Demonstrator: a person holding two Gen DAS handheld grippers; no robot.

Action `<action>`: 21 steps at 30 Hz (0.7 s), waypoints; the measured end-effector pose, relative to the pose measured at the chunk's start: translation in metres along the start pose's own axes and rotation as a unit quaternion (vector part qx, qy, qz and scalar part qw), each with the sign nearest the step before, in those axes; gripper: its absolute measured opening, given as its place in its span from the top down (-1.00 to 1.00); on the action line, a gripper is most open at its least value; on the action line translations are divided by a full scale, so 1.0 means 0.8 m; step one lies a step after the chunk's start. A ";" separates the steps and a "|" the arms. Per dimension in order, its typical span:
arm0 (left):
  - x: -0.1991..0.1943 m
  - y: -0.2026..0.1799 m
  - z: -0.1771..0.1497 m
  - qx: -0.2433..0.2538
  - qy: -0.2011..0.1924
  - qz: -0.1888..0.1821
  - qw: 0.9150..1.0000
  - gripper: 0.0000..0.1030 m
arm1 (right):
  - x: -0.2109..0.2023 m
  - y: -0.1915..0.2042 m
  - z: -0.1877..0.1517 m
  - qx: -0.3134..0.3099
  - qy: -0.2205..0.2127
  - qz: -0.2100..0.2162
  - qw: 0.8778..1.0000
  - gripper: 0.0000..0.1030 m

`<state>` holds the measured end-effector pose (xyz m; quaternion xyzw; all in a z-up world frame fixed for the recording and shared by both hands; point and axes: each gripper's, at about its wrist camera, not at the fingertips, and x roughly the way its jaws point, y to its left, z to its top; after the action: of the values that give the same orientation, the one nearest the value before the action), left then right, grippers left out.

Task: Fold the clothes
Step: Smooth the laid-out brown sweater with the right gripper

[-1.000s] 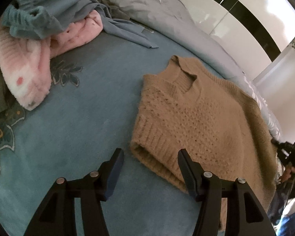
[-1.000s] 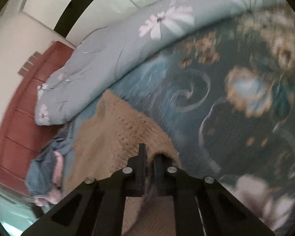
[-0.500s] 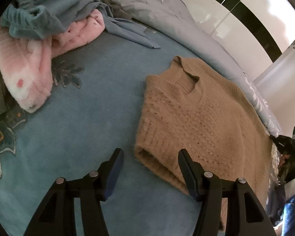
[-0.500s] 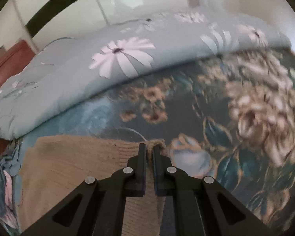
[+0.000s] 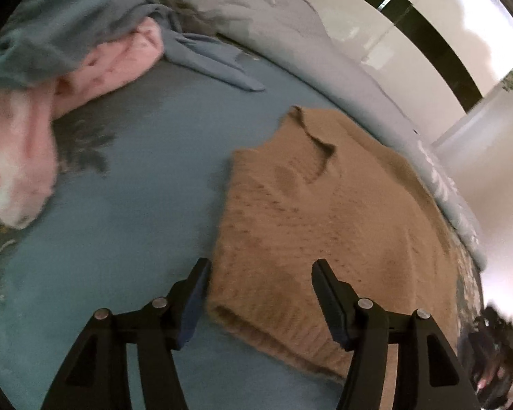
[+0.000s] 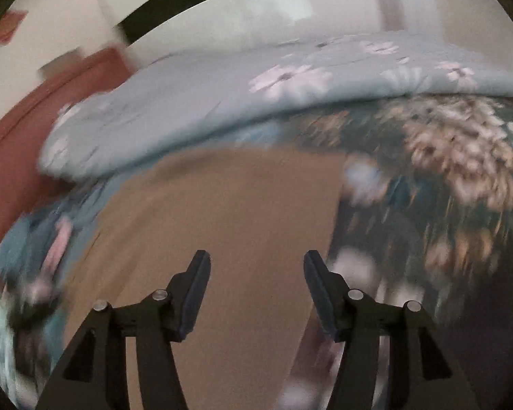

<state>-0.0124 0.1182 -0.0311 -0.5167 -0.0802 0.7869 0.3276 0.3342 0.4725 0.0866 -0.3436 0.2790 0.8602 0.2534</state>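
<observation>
Two grippers are under my control, and both have their fingers spread. My left gripper (image 5: 260,276) sits at the bottom centre of its frame, jaws opening slightly, and the near folded corner of the tan knit sweater (image 5: 325,212) lies in the gap between the fingers; I see neither pad pressing on it. That sweater is spread flat on the blue bedspread (image 5: 147,184), filling the right half of the left wrist view with its neckline toward the upper middle. In the upper left of that frame I see a heap of clothes: a pink fleece garment (image 5: 27,130) under a grey-blue one (image 5: 75,24), well apart from the sweater. A pale floral quilt (image 5: 290,34) runs along the top.

My right gripper (image 6: 254,273) is at the bottom centre of a badly blurred frame, jaws opening, nothing gripped. Behind its fingers I see the sweater (image 6: 229,212) as a tan patch across the middle, with the dark flowered part of the bedspread (image 6: 444,188) to the right and the quilt (image 6: 256,95) above.
</observation>
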 end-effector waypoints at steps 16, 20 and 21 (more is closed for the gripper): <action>0.004 0.006 0.000 -0.011 0.009 -0.050 0.999 -0.19 | -0.026 -0.025 -0.189 0.133 0.072 0.111 0.982 -0.15; 0.008 -0.001 0.001 0.006 0.010 -0.054 0.998 -0.19 | -0.031 -0.017 -0.202 0.163 0.054 0.129 0.977 -0.17; 0.010 -0.003 0.002 0.009 0.010 -0.058 0.998 -0.19 | -0.033 -0.015 -0.205 0.173 0.053 0.144 0.973 -0.17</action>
<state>-0.0149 0.1253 -0.0355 -0.5163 -0.0996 0.7622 0.3776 0.4325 0.3673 0.0026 -0.2965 0.4828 0.8068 0.1673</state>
